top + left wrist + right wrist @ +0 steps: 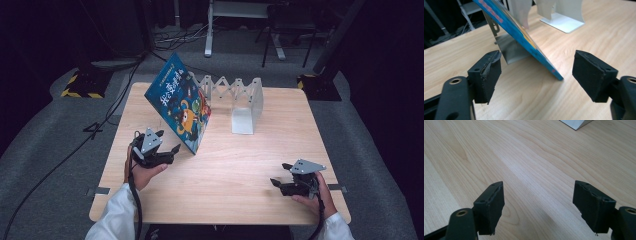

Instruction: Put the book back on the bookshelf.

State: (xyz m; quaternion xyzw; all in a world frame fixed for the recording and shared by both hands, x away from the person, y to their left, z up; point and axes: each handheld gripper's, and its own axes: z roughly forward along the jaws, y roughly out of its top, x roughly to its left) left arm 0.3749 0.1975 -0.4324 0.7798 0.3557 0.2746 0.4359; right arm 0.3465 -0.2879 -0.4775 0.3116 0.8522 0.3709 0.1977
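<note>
Nearest us, the right gripper (281, 175) hovers low over the wooden table (235, 165) at near right, jaws wide apart, holding nothing. Further in at left, the left gripper (167, 141) gapes too, just short of the blue picture book (180, 102), which leans tilted against the white folding rack (235, 97) at the far side.

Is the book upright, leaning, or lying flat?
Leaning: the book rests its bottom edge on the table, top tilted back against a bookend.
</note>
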